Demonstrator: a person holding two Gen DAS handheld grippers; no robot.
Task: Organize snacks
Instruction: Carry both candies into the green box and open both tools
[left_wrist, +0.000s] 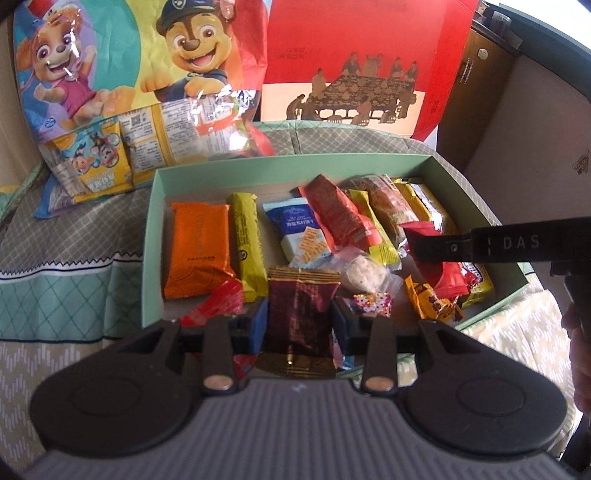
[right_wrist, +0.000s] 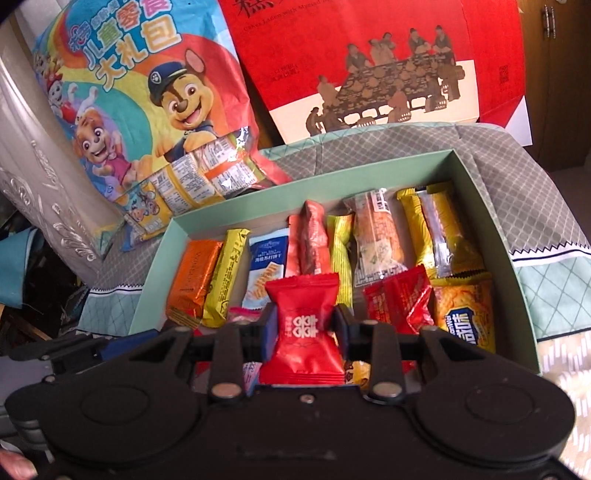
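Left gripper (left_wrist: 300, 317): jaws clamped on dark maroon packet (left_wrist: 301, 314), at 6 o'clock over green box (left_wrist: 149, 236). Right gripper (right_wrist: 303, 321): jaws clamped on red candy packet (right_wrist: 303, 317), over box's near edge.

Maroon packet (left_wrist: 301, 317), red packet (right_wrist: 304, 332) held above snack-filled green box (right_wrist: 491, 218).

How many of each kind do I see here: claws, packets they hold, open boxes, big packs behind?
Grippers: 2, left gripper, right gripper
Held packets: 2, dark red packet, red packet
Open boxes: 1, green box
Big packs behind: 2, cartoon bag, red carton
Total: 7
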